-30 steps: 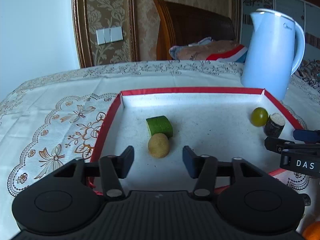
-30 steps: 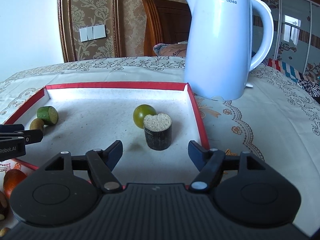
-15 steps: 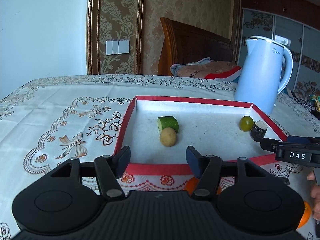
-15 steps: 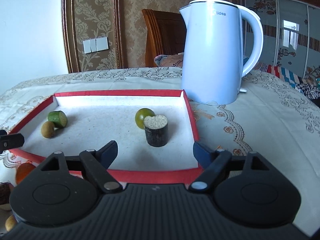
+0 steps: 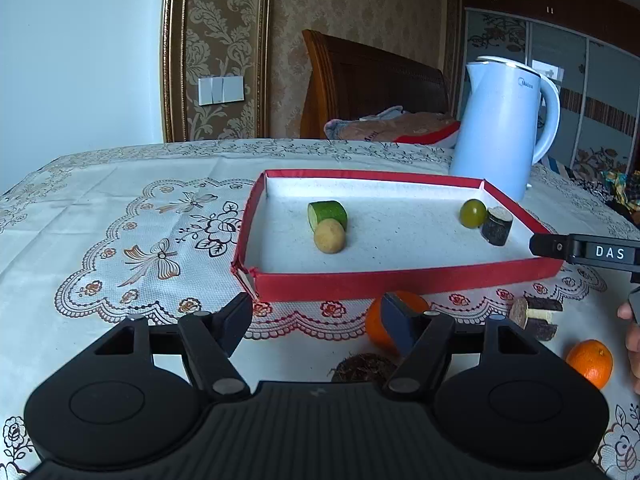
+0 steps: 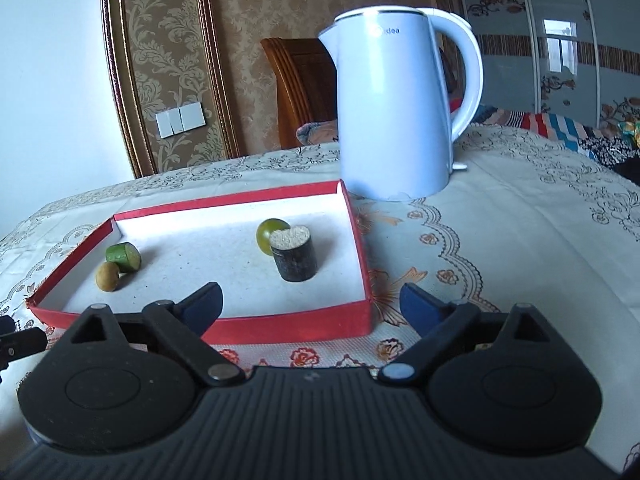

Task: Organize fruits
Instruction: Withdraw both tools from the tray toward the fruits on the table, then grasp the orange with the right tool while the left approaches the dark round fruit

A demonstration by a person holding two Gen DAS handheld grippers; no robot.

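Four pcs sit in my red tray (image 5: 400, 278), oranges (image 5: 591, 362) etc. wait off its front edge, both claws (image 5: 316, 320) (image 6: 310, 304) released, empty.

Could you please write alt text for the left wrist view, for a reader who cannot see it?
The open left gripper hovers over a floral tablecloth, just short of a red-rimmed tray holding four fruit pieces. Two oranges and other pieces lie outside it, and a pale blue kettle stands behind.
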